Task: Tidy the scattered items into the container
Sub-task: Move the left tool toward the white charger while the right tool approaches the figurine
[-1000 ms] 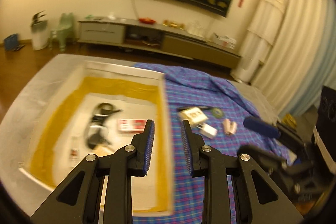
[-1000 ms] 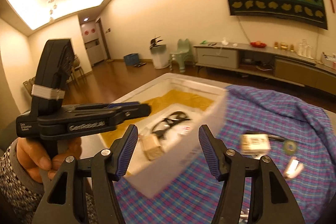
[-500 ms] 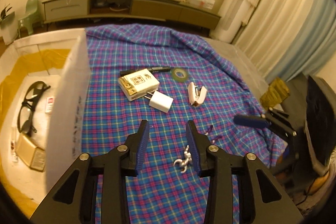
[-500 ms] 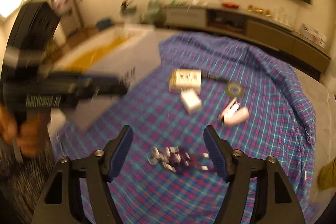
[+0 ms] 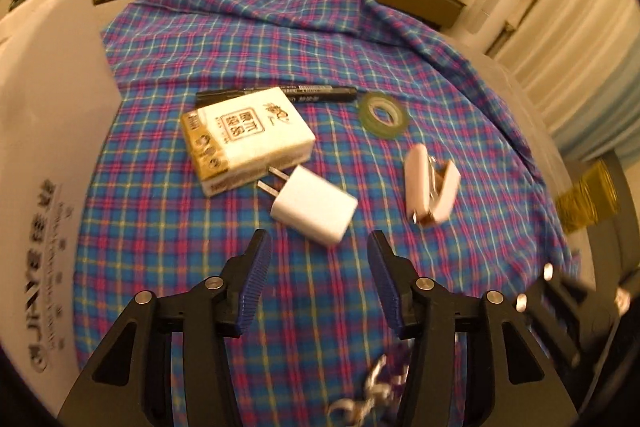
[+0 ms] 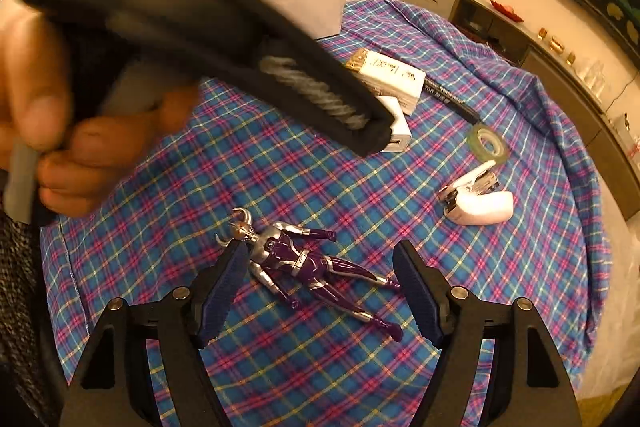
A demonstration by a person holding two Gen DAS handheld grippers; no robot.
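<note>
So the purple-and-silver action figure [image 6: 304,263] lies flat on the plaid cloth [image 6: 248,163], low centre in the right wrist view. It looks like light, hard plastic, with thin arms, legs and horns that could snag or twist, so I'd pinch it across the torso, not a limb. Probably a bit slick too.

The right gripper [image 6: 318,291] hangs over it with its jaws spread wide and opening a touch more, one either side of the figure, but the pads aren't pressing on it. Nothing held.

Over in the left wrist view, the white charger plug [image 5: 314,209] sits mid-frame just above the left gripper [image 5: 318,285]. It's small, blocky and rigid, so grabbing the flat sides should be easy. Those jaws are opening too, with nothing between them.

Around it: a tissue pack [image 5: 248,139], a black marker [image 5: 280,93], a tape roll [image 5: 383,115] and a stapler [image 5: 430,187]. The white foam box [image 5: 52,131] fills the left edge.
</note>
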